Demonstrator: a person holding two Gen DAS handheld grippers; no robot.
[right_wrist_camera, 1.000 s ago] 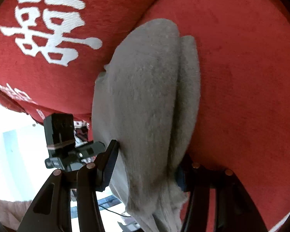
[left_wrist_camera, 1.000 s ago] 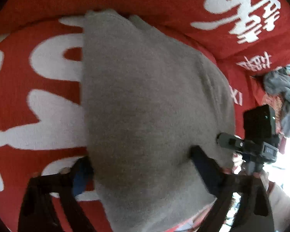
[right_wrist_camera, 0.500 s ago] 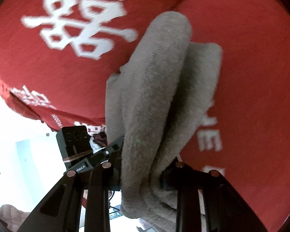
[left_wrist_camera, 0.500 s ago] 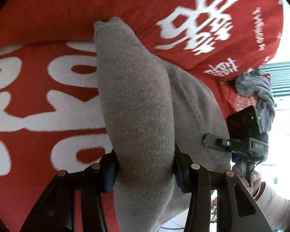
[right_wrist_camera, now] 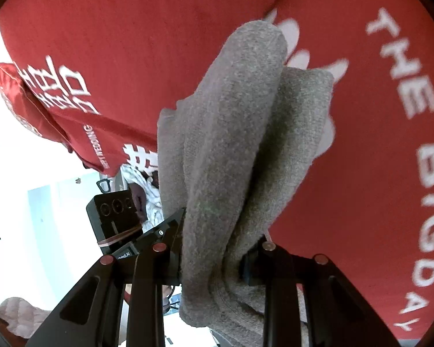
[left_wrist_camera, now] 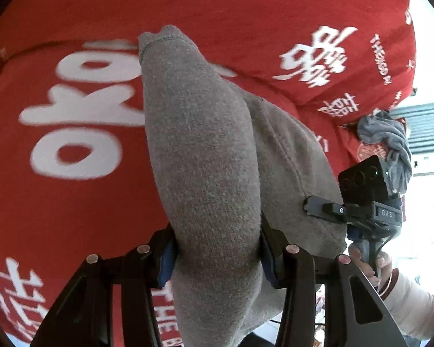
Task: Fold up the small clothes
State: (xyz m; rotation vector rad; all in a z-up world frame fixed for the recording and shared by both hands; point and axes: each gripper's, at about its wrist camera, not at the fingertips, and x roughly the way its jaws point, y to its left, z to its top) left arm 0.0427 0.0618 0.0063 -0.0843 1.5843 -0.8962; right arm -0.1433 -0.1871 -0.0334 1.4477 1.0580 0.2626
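Fingers (left_wrist_camera: 270, 256) of the left gripper (left_wrist_camera: 217, 256) and right gripper (right_wrist_camera: 214, 256) each pinch the gray garment (left_wrist_camera: 205, 156), raised above the red blanket (left_wrist_camera: 72, 202). Soft, light knit; grip bunched edges through all layers.

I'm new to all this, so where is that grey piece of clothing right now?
The grey garment is lifted over the red bedspread, pinched between both grippers: the left gripper and the right gripper.
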